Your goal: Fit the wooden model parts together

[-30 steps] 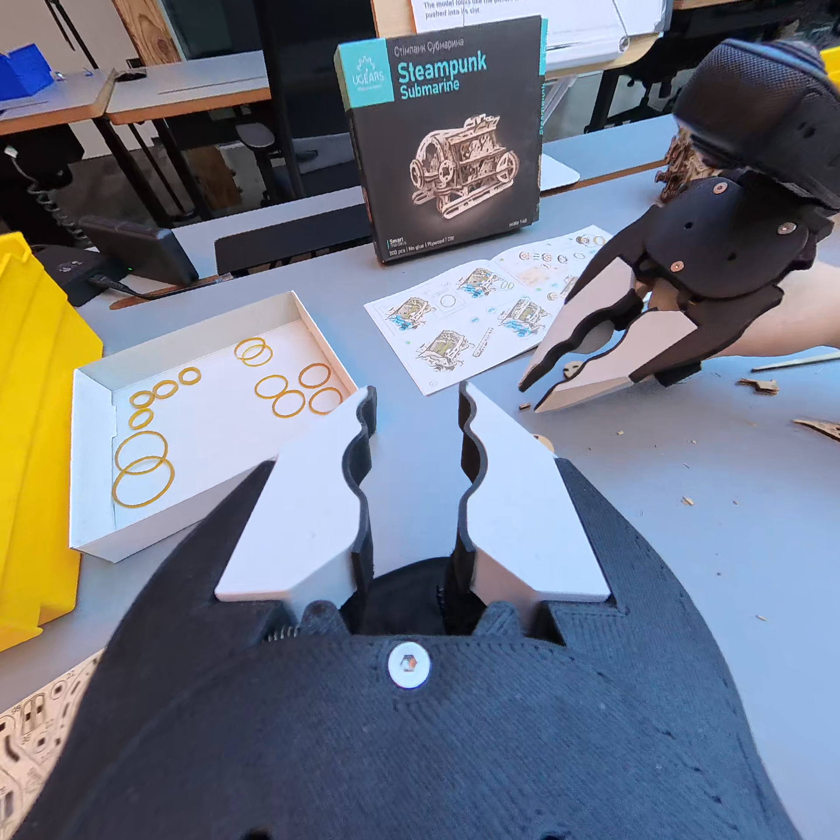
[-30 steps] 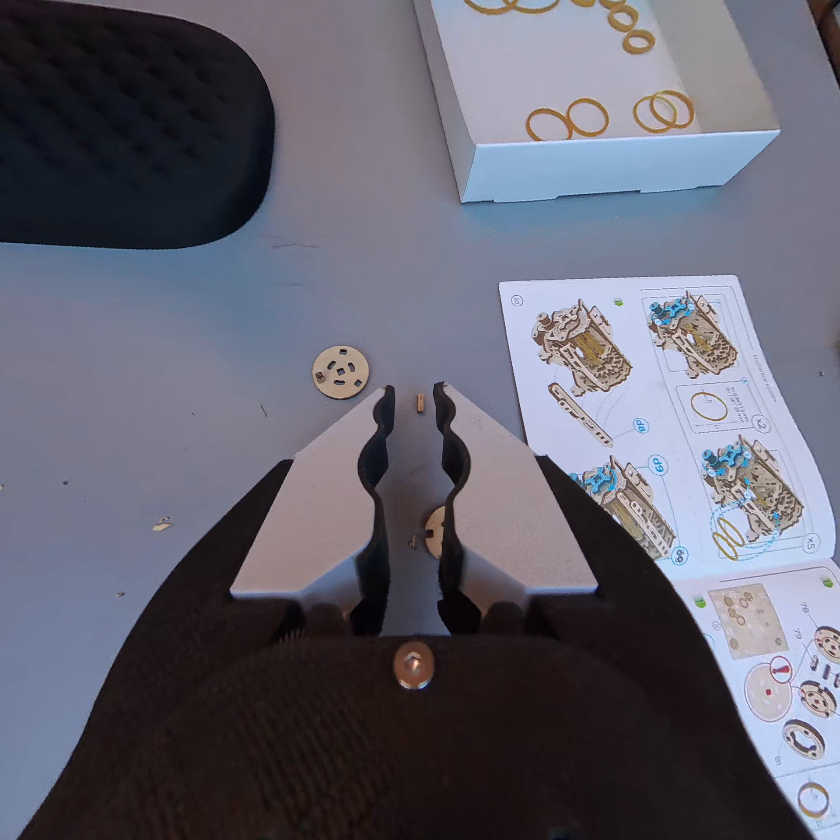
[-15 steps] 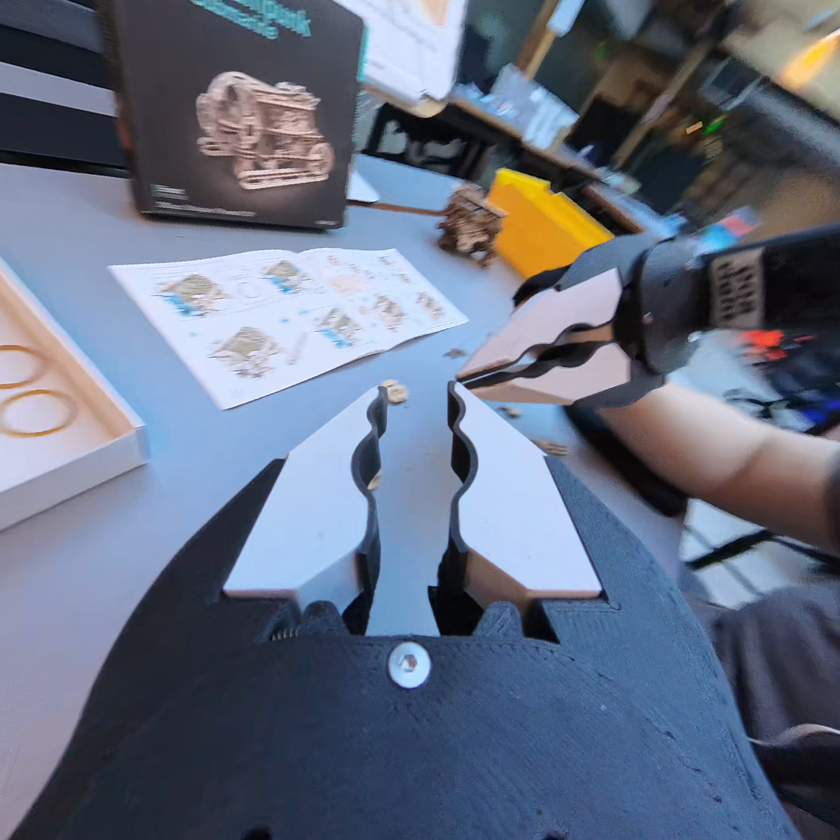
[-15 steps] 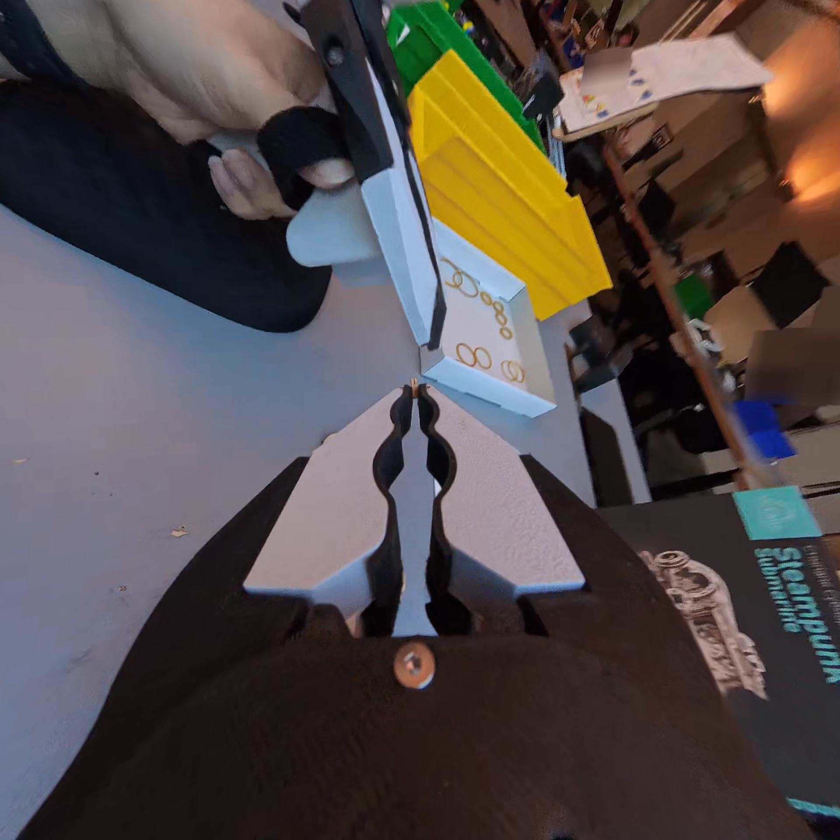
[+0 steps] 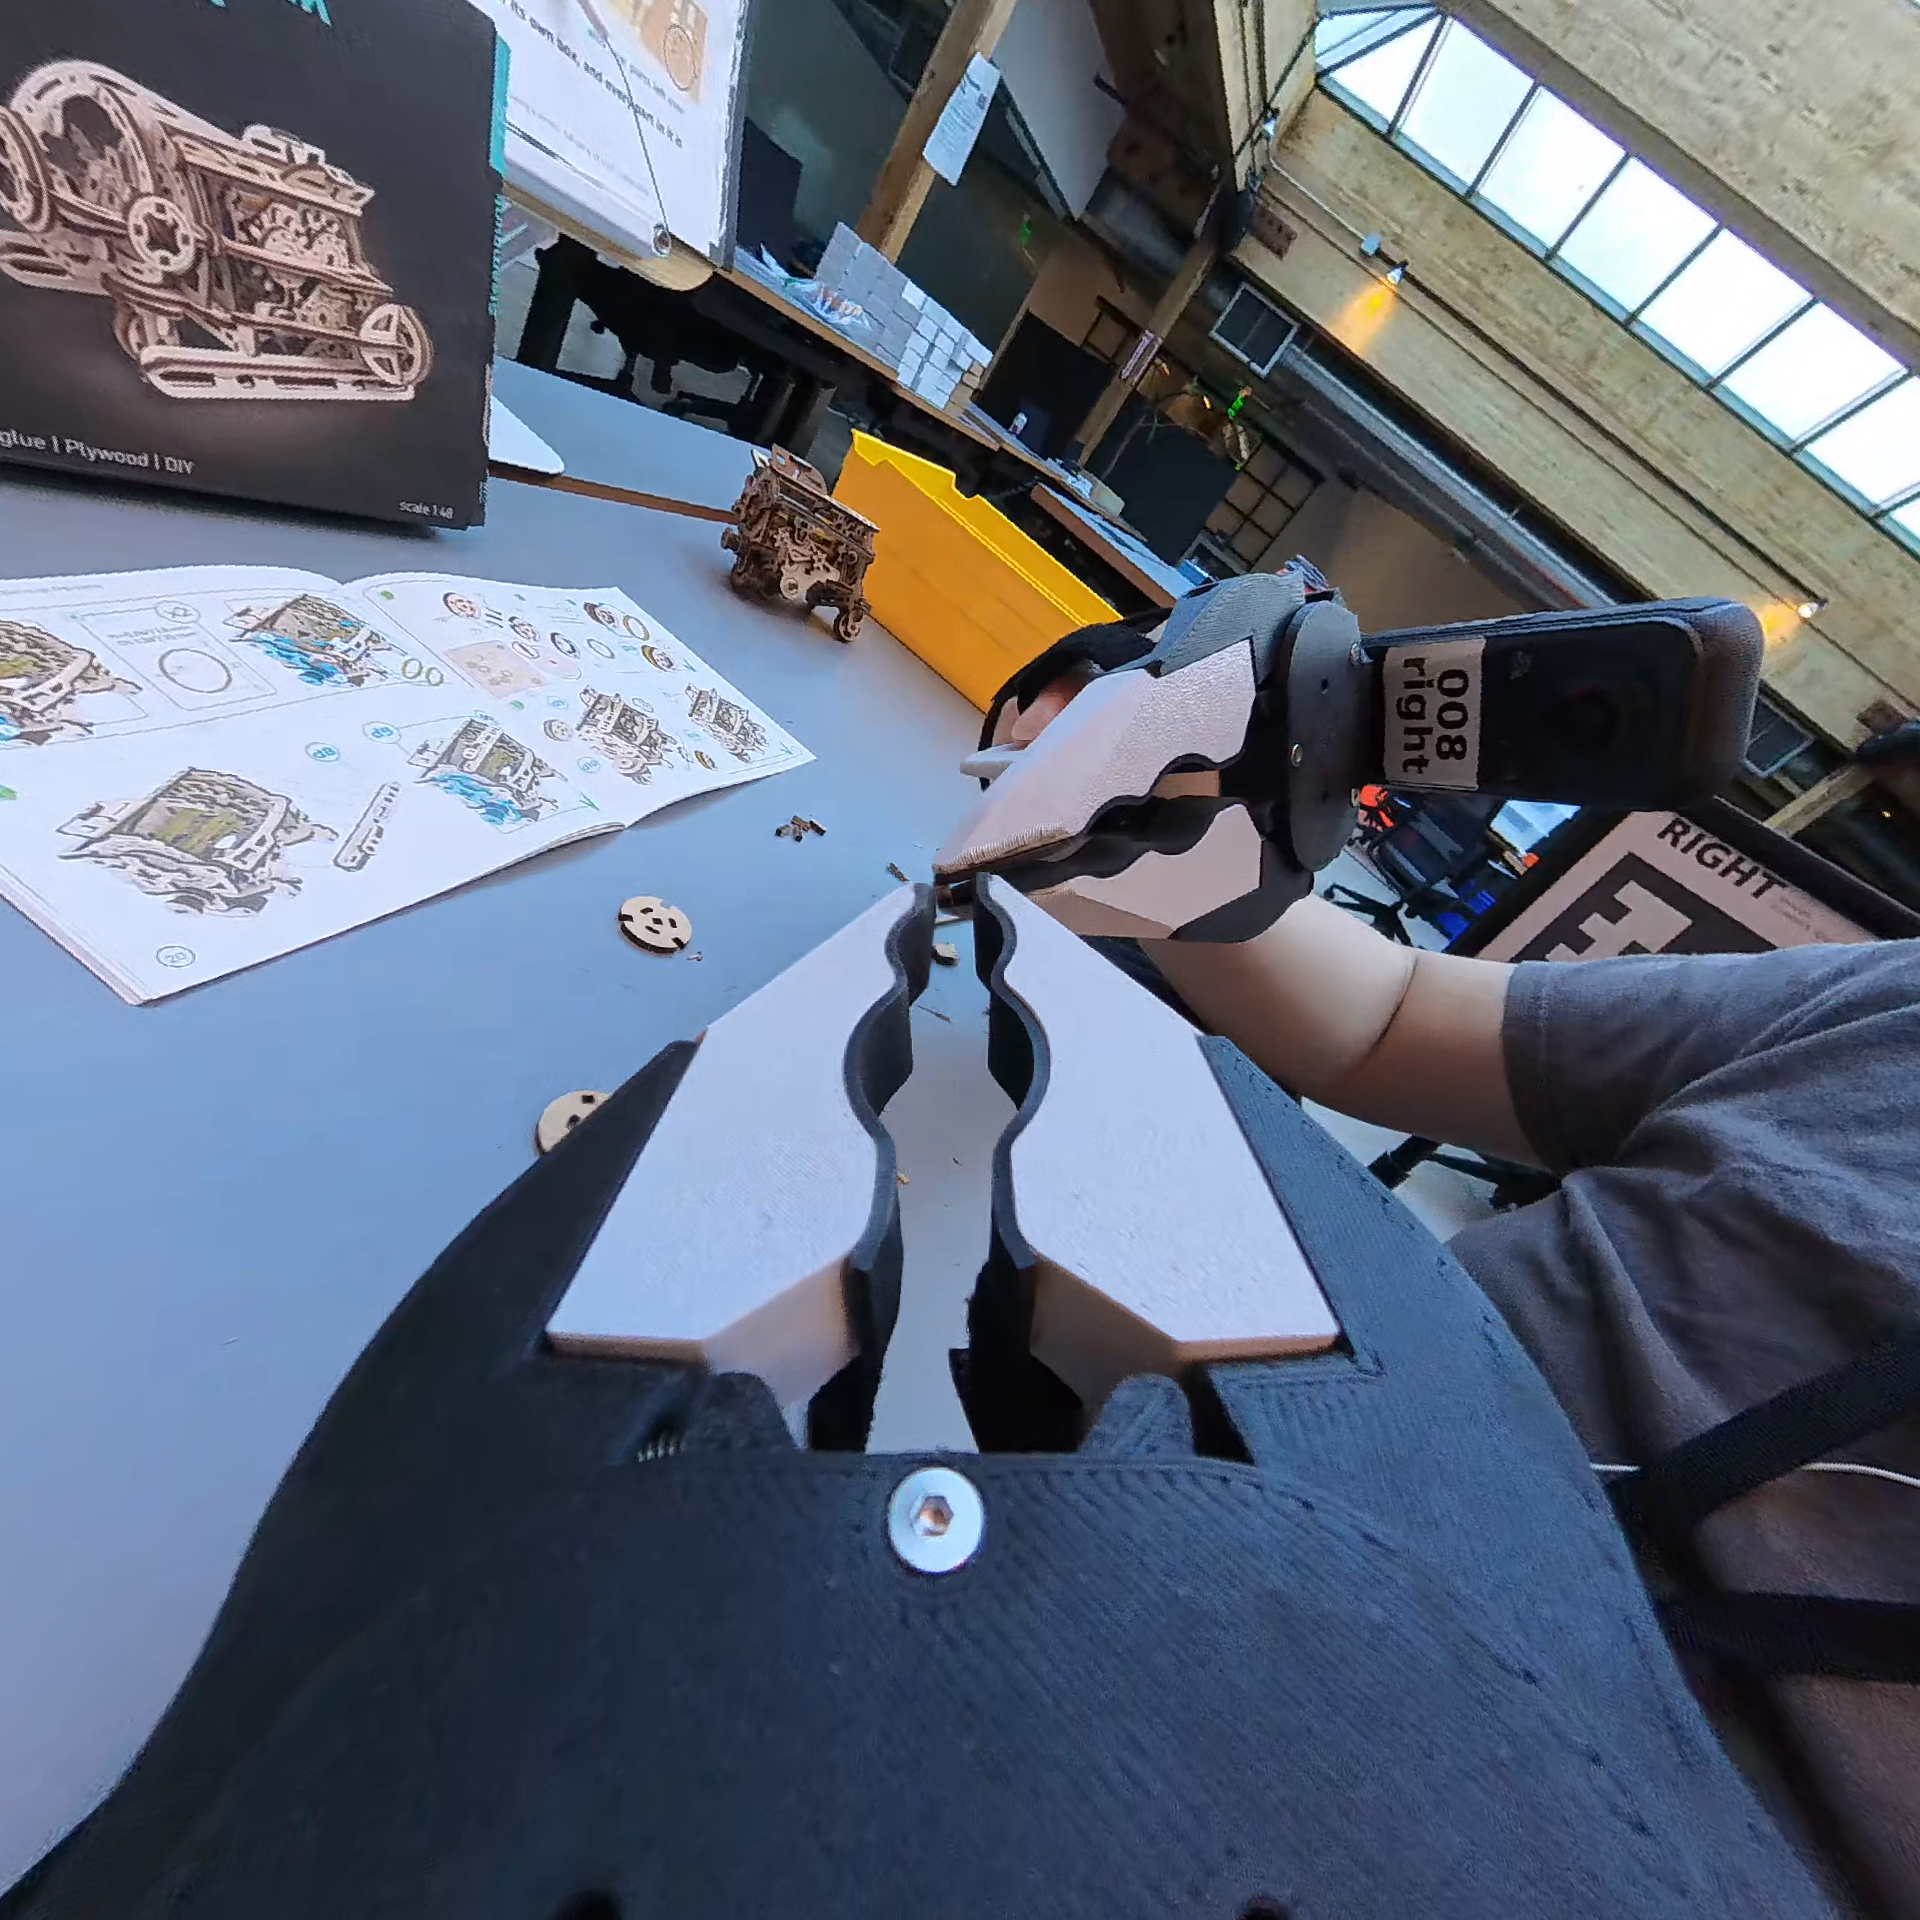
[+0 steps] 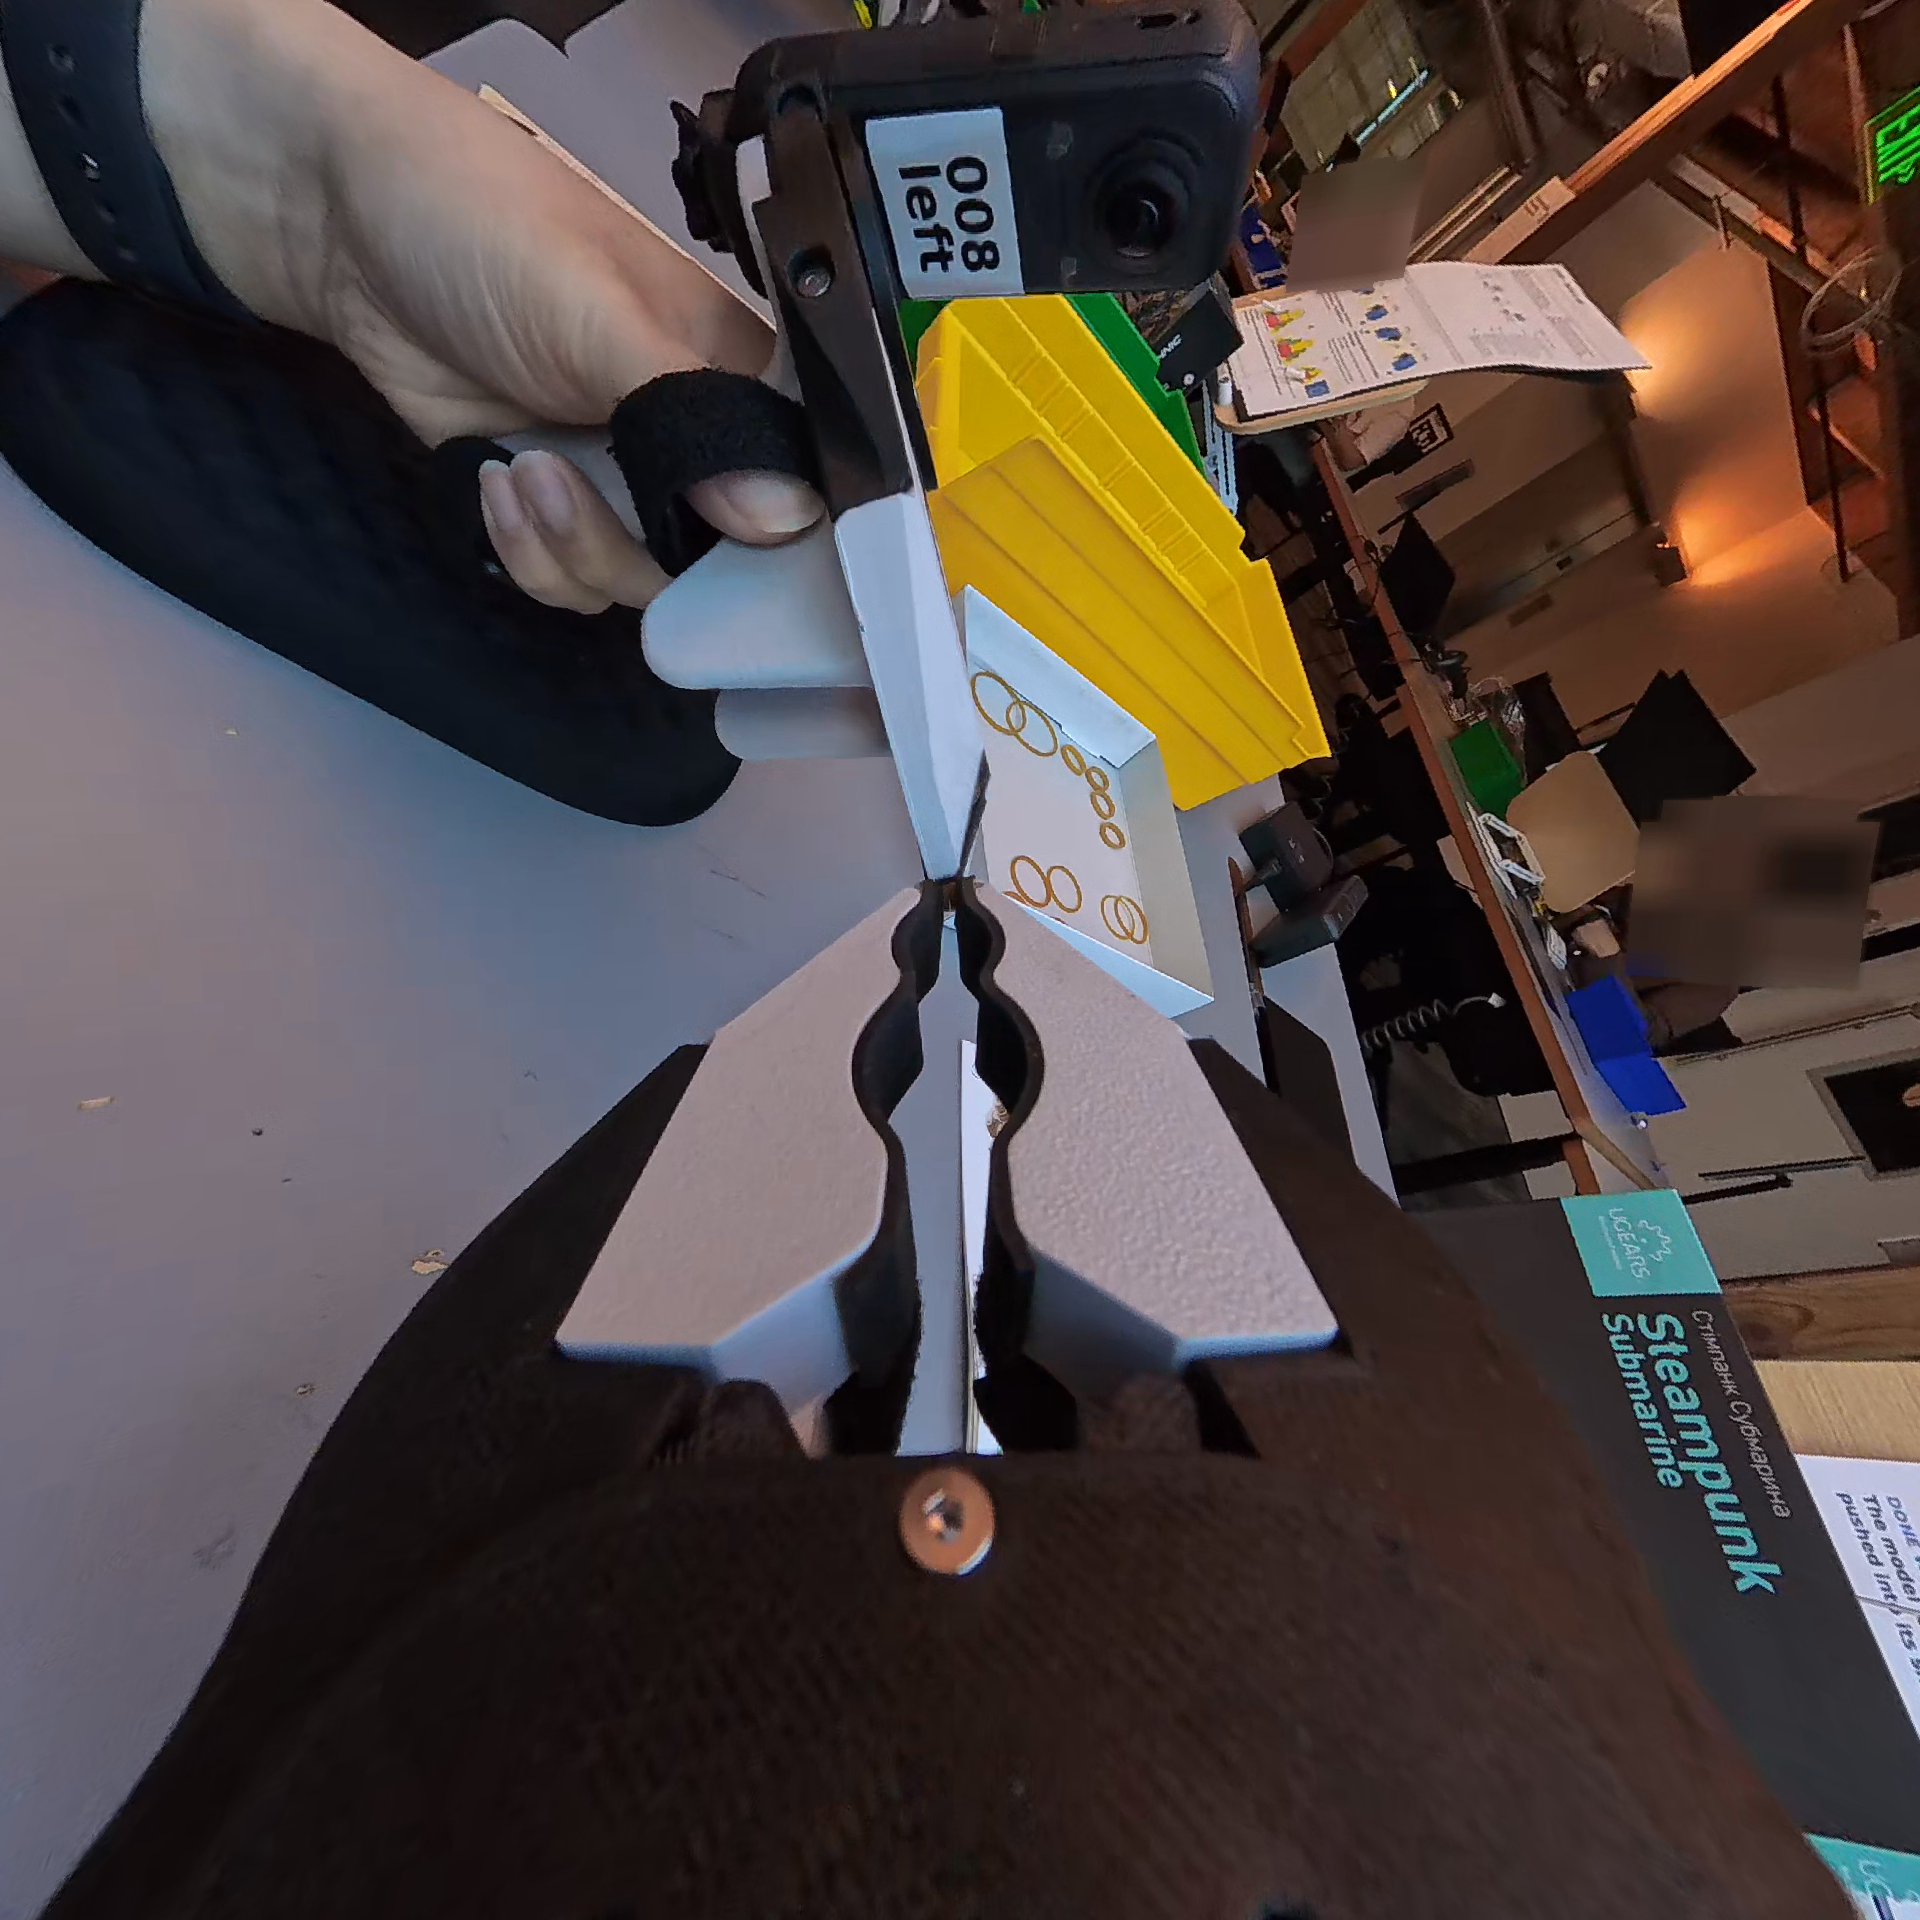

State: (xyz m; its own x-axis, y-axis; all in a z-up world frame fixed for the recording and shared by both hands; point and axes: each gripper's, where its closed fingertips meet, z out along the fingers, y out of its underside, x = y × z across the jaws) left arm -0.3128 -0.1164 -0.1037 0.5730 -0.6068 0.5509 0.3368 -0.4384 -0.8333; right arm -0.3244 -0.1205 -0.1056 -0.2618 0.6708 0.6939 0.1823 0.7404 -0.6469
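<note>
while the right claw [image 6: 943, 902] is pinching a tiny wooden peg [image 6: 948, 884] at its very tips, the left claw [image 5: 948, 902] is meeting it tip to tip above the table [image 5: 260, 1195], its jaws a narrow slit apart; can't tell if it's gripping. peg is looking light, stiff, snappable, easy to drop, so grip its end, gently. two discs [image 5: 655, 923] are lying on the table near the manual [image 5: 343, 748].
</note>
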